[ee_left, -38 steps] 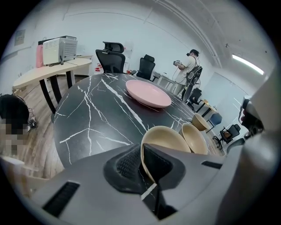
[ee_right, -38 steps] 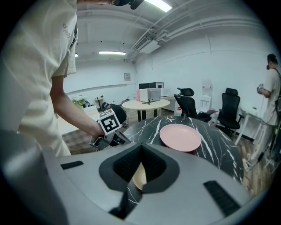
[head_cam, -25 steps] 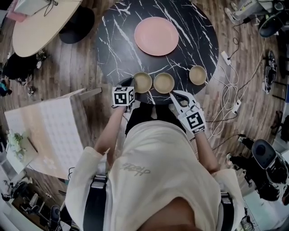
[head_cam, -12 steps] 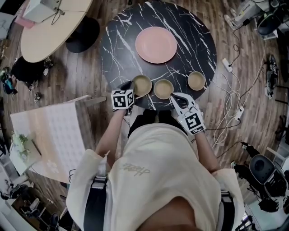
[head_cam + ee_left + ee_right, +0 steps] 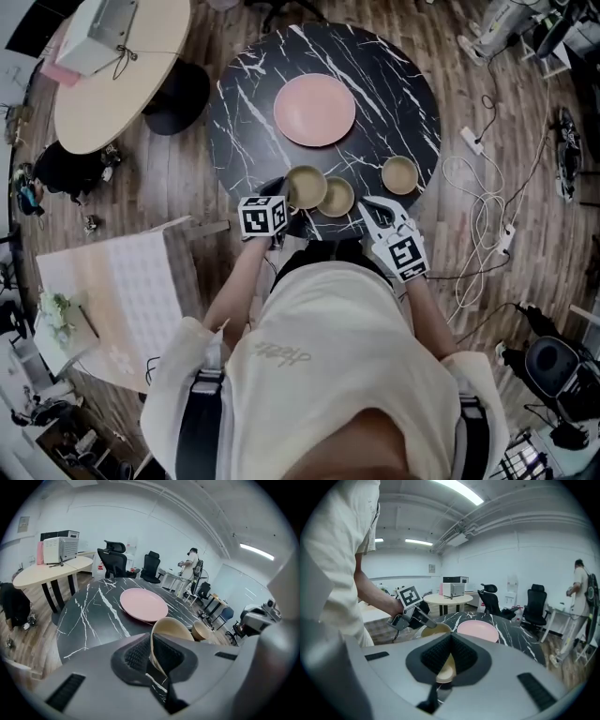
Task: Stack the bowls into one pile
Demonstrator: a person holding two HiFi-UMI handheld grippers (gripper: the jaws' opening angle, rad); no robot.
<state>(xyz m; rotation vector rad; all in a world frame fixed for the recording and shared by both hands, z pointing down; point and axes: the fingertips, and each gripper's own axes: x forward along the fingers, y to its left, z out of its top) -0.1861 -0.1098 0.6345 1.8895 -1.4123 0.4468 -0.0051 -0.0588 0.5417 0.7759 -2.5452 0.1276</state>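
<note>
Left tongs (image 5: 152,654) clamp the tilted near-left bowl's (image 5: 172,628) thin rim, right tongs (image 5: 449,654) the middle bowl's (image 5: 336,197); likely stiff, light, slippery.

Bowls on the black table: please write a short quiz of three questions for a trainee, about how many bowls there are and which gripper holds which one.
1. How many bowls are on or just over the marble table? A) two B) three C) four
2. True or false: the left gripper is shut on the rim of the left bowl.
3. Fill in: the right gripper grips the rim of the ____ bowl.

Key
1. B
2. True
3. middle: it grips the middle bowl, while the right bowl stands alone, with no gripper on it.
</note>
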